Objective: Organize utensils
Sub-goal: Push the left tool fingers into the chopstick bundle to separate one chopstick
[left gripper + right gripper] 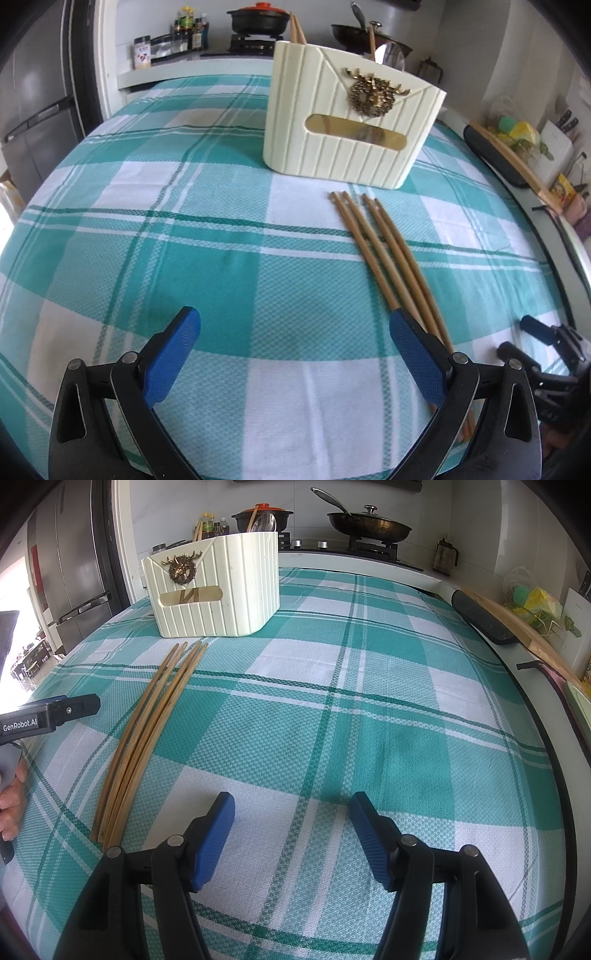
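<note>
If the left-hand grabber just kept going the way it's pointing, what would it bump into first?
Most likely the bare checked tablecloth: the left gripper tilts down at it, open and empty. The chopsticks lie right of that line, the cream utensil holder further back.

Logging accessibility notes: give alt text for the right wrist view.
Four wooden chopsticks lie together on a teal plaid tablecloth, tips toward a cream utensil holder. The right gripper, jaws open and empty, hovers right of them.

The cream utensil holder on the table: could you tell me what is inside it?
Chopstick tops and a spoon rise above the cream utensil holder. Its walls cover their lower ends and anything else inside.
</note>
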A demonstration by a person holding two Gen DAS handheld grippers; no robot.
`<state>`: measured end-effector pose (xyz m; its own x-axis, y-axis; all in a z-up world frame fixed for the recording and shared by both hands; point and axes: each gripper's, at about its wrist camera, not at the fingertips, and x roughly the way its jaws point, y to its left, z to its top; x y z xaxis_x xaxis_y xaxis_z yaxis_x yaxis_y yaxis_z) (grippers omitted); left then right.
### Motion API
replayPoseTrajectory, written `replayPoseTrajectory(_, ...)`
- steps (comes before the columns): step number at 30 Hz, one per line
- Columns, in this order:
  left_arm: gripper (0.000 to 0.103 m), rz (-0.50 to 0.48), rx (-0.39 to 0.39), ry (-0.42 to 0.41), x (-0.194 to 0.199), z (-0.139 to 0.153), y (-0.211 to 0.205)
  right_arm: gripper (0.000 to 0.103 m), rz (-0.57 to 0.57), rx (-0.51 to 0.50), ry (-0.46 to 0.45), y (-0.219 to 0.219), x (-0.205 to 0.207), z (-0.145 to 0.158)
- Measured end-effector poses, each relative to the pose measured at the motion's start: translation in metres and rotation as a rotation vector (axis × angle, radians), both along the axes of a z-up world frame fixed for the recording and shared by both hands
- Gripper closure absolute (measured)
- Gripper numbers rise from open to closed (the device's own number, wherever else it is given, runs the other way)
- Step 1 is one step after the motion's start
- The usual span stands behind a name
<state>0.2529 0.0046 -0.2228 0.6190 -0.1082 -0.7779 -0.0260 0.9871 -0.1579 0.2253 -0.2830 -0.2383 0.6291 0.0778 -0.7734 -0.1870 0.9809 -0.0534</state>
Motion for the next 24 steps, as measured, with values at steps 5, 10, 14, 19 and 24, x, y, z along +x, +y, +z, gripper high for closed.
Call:
replayPoseTrajectory(5, 0.001, -0.022, 0.074, 0.011, 0.013, -0.003, -0.034, 0.037, 0.0, 0.001, 0.0, 0.0, 0.0, 0.0)
replayPoseTrajectory(10, 0.0, 0.01, 0.142, 0.008, 0.016, -0.01, -0.043, 0.036, 0.0, 0.001, 0.0, 0.0, 0.0, 0.0)
replayPoseTrajectory(14, 0.0, 0.042, 0.166, 0.042, 0.016, -0.014, -0.035, 0.036, 0.0, 0.001, 0.0, 0.0, 0.0, 0.0)
replayPoseTrajectory(19, 0.0, 0.054, 0.172, 0.052, 0.017, -0.015, -0.036, 0.036, 0.0, 0.001, 0.0, 0.0, 0.0, 0.0)
replayPoseTrajectory(24, 0.016, 0.015, 0.172, 0.041, 0.008, -0.011, -0.038, 0.036, 0.0, 0.001, 0.0, 0.0, 0.0, 0.0)
